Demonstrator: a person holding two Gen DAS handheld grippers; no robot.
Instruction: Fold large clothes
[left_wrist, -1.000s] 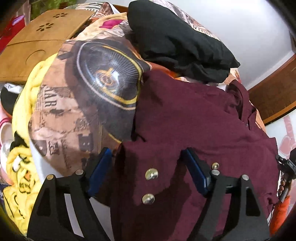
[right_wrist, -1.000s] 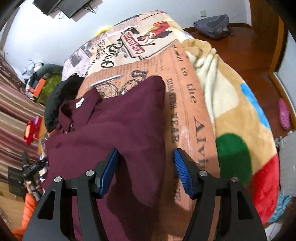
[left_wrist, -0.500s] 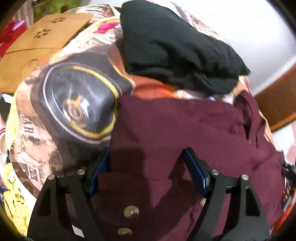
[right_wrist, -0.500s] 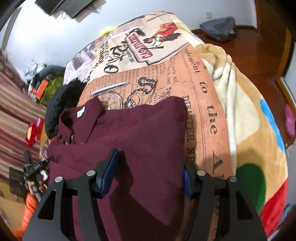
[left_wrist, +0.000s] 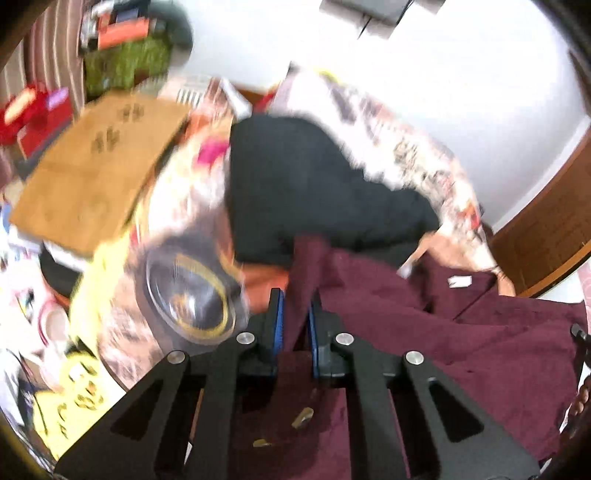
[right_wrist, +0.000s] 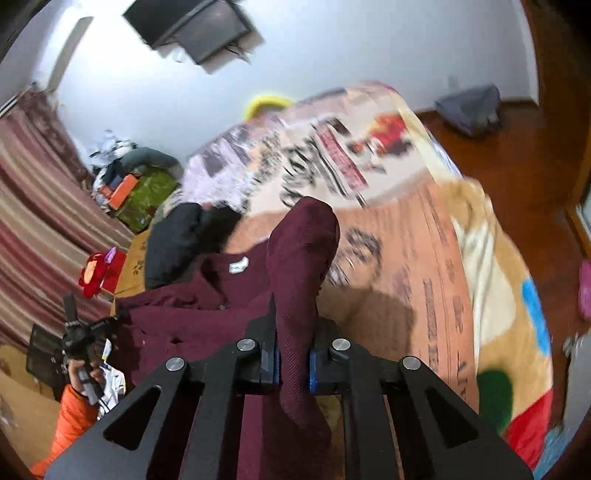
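Observation:
A dark maroon button shirt (left_wrist: 443, 325) lies on a bed with a printed blanket (left_wrist: 192, 295). My left gripper (left_wrist: 295, 332) is shut on a pinched fold of the shirt's edge and holds it lifted. The same shirt shows in the right wrist view (right_wrist: 184, 317), with its collar and white label toward the far side. My right gripper (right_wrist: 293, 354) is shut on another bunched fold of the shirt, which stands up between the blue pads. Both views are blurred by motion.
A black garment (left_wrist: 314, 192) lies on the bed beyond the shirt, also in the right wrist view (right_wrist: 173, 243). A brown board (left_wrist: 99, 170) lies at the left of the bed. A person's hand in an orange sleeve (right_wrist: 74, 402) holds a camera at the left.
Both grippers went from open over the flat shirt to shut on folds of it. Both have lifted the cloth, and the views have tilted upward.

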